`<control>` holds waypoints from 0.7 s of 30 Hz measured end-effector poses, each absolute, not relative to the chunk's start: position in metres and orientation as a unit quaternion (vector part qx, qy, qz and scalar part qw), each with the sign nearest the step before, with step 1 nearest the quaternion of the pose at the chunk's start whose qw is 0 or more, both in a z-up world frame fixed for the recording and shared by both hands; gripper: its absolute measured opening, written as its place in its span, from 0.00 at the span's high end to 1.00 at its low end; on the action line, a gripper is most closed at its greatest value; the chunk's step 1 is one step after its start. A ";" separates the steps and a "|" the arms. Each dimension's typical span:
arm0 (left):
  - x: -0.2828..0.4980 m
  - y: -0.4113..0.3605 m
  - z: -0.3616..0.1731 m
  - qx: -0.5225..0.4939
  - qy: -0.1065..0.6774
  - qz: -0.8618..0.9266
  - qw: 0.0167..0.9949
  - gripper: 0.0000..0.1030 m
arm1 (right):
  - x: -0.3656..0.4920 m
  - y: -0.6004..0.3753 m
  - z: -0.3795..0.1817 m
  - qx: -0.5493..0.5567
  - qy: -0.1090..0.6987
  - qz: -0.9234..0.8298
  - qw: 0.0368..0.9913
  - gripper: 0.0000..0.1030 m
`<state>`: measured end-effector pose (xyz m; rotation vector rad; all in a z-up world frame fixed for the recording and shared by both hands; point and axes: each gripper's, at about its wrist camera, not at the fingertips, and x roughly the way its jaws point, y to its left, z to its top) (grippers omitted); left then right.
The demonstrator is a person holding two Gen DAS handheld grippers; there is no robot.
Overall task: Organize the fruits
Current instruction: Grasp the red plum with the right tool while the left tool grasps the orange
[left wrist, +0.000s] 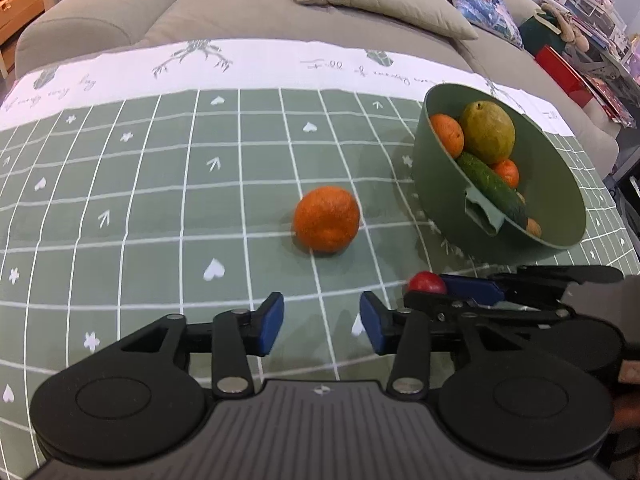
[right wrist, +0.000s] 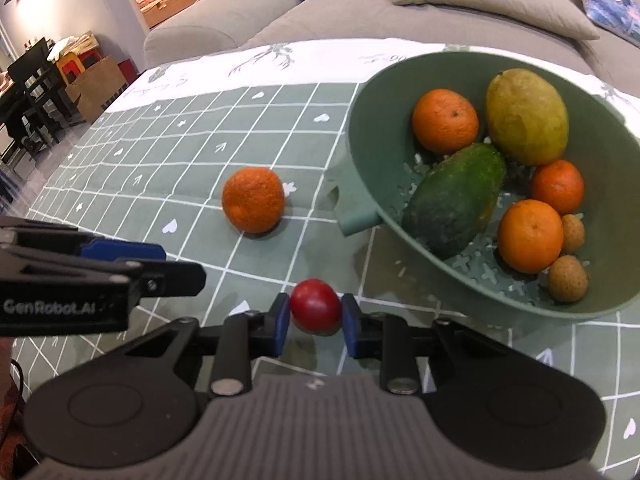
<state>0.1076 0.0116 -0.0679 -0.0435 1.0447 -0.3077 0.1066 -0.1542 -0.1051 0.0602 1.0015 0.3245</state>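
Observation:
My right gripper [right wrist: 316, 320] is shut on a small red fruit [right wrist: 315, 305], just above the green checked cloth, short of the green bowl [right wrist: 400, 76]. The bowl holds three oranges [right wrist: 445, 121], a yellow-green mango [right wrist: 526, 116], a dark green fruit [right wrist: 454, 200] and two small brown fruits [right wrist: 567, 278]. A loose orange [right wrist: 253, 199] lies on the cloth to the bowl's left. My left gripper [left wrist: 322, 322] is open and empty, hovering short of that orange [left wrist: 326, 218]. In the left wrist view the red fruit [left wrist: 426, 282] shows at the right gripper's tip, and the bowl [left wrist: 440, 184] stands at right.
The table is covered by a green grid cloth [left wrist: 160, 200] with a white border. A grey sofa [left wrist: 260, 12] with cushions runs behind the table. A red box and clutter [left wrist: 560, 72] stand at the far right. Dark chairs and a paper bag [right wrist: 96, 84] stand at left.

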 end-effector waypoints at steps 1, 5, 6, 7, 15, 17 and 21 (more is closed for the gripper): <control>0.110 0.010 -0.068 -0.019 0.494 -0.149 0.856 0.42 | 0.106 -0.155 -0.104 0.028 0.476 0.151 0.866 0.77; 0.121 0.000 -0.068 -0.010 0.478 -0.152 0.865 0.30 | 0.107 -0.158 -0.100 0.035 0.477 0.135 0.868 0.77; 0.124 -0.003 -0.070 -0.007 0.476 -0.151 0.867 0.29 | 0.107 -0.159 -0.100 0.037 0.477 0.132 0.868 0.77; 0.128 -0.006 -0.071 -0.005 0.475 -0.149 0.867 0.29 | 0.108 -0.160 -0.100 0.040 0.479 0.128 0.868 0.77; 0.156 -0.014 -0.081 -0.013 0.480 -0.135 0.867 0.29 | 0.108 -0.166 -0.099 0.050 0.483 0.119 0.866 0.77; 0.160 -0.015 -0.083 -0.018 0.482 -0.129 0.866 0.30 | 0.108 -0.167 -0.099 0.052 0.483 0.118 0.866 0.77; 0.165 -0.013 -0.087 -0.033 0.492 -0.117 0.862 0.41 | 0.109 -0.168 -0.099 0.054 0.485 0.118 0.865 0.77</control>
